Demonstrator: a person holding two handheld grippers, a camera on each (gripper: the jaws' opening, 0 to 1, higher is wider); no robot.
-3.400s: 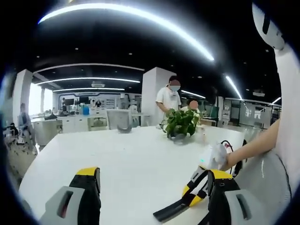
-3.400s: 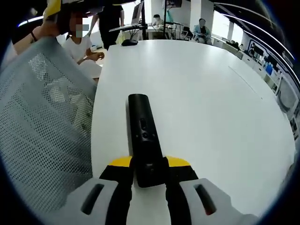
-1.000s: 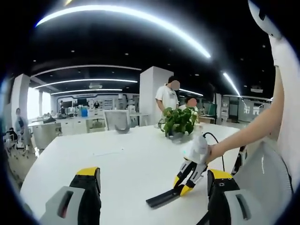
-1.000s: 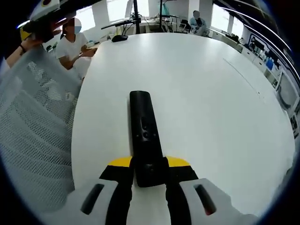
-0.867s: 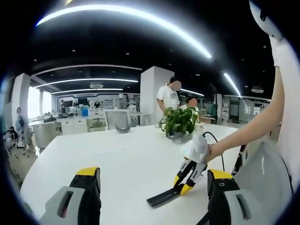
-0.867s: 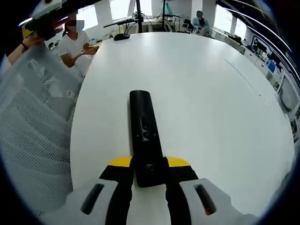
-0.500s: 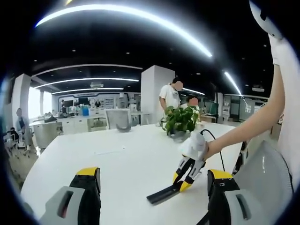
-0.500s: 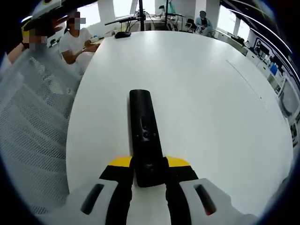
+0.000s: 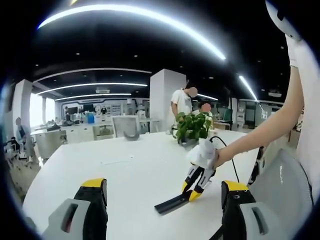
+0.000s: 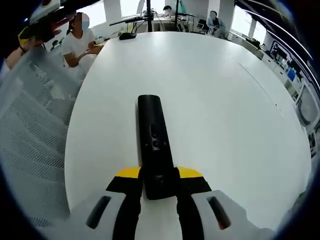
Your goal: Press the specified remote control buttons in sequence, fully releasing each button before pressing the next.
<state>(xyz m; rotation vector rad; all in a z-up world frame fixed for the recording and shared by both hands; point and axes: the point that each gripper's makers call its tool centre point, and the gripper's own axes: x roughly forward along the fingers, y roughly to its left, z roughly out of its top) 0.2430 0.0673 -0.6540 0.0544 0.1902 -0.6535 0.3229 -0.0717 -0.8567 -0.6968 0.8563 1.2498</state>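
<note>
White tabletop (image 10: 210,90) runs wide under everything, and your remote (image 10: 155,145) sits pinched by its near end in your right claw (image 10: 159,186), its black body reaching straight out ahead with the buttons (image 10: 156,141) facing up. In the left gripper view the same remote (image 9: 172,202) juts from that right claw (image 9: 192,182), slanting down with its far tip low over, perhaps touching, the tabletop (image 9: 125,175). Compared with a second ago it sits a little further in toward the middle of that view, and the mesh chair back (image 10: 30,135) beside the right claw takes up less room, so you have carried the remote inward over the surface. Your left claw (image 9: 162,220) is spread wide, holding nothing, and stands apart from the remote; no button looks pressed yet. Judging from this, the pressing sequence is not under way, and you need one left jaw tip brought down onto the first button. A potted plant (image 9: 192,127) stands well beyond.
</note>
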